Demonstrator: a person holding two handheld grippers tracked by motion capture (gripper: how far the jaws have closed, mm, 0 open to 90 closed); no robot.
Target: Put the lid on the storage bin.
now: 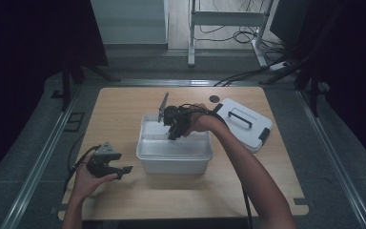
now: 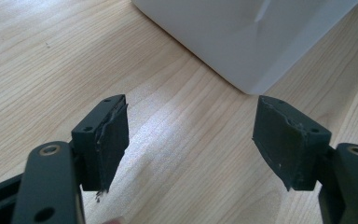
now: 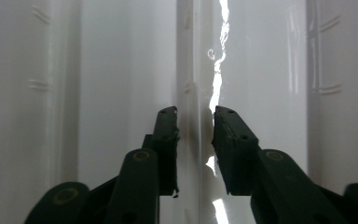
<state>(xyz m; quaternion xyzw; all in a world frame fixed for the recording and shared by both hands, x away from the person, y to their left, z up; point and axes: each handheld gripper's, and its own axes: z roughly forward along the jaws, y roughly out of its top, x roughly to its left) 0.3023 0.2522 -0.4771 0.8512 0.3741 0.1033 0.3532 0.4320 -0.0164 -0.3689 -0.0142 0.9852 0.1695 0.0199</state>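
A white plastic bin [image 1: 174, 161] stands open in the middle of the wooden table [image 1: 124, 105]. My right gripper [image 1: 174, 134] reaches down into it from the far side. In the right gripper view its jaws [image 3: 196, 126] stand a little apart on either side of a thin translucent divider [image 3: 193, 70] that runs along the bin's inside; the pads do not press on it. My left gripper [image 1: 124, 171] rests low over the table left of the bin. Its jaws [image 2: 191, 135] are wide open with nothing between them, pointing at the bin's near corner [image 2: 247, 46].
The bin's white lid [image 1: 244, 125], with a dark handle and latches, lies flat on the table to the right of the bin. A round cable hole [image 1: 213, 98] sits near the table's far edge. Bare wood stretches in front of the bin.
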